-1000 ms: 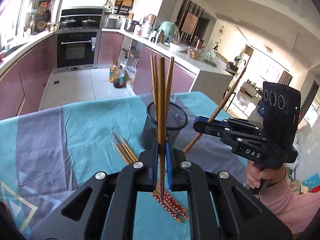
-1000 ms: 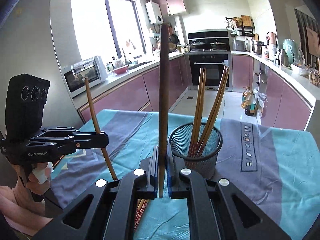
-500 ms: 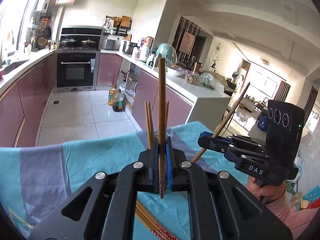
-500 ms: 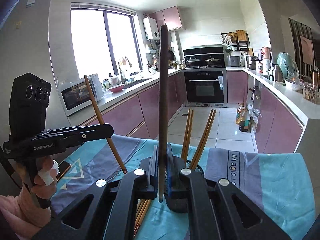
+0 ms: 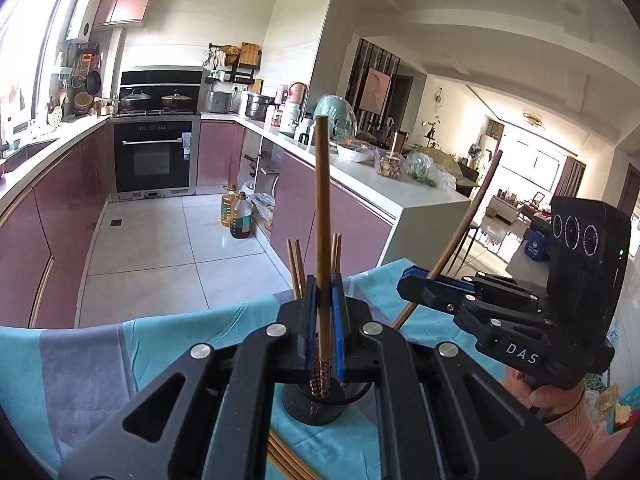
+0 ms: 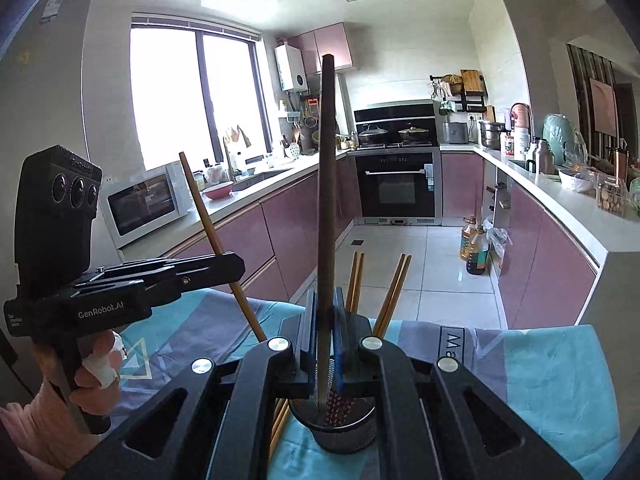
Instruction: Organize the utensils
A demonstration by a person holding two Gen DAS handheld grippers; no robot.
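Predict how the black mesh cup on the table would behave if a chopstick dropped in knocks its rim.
The mesh cup looks light, being thin wire, so it would probably slide on the cloth. The tall chopsticks leaning in it rise far above the rim, so it may tip.

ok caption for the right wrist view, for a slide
Right tongs shut on a chopstick above the mesh holder; left tongs hold another.

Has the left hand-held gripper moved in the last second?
Yes. The left hand-held gripper rose: the mesh cup, earlier beyond its fingertips, now sits below them.
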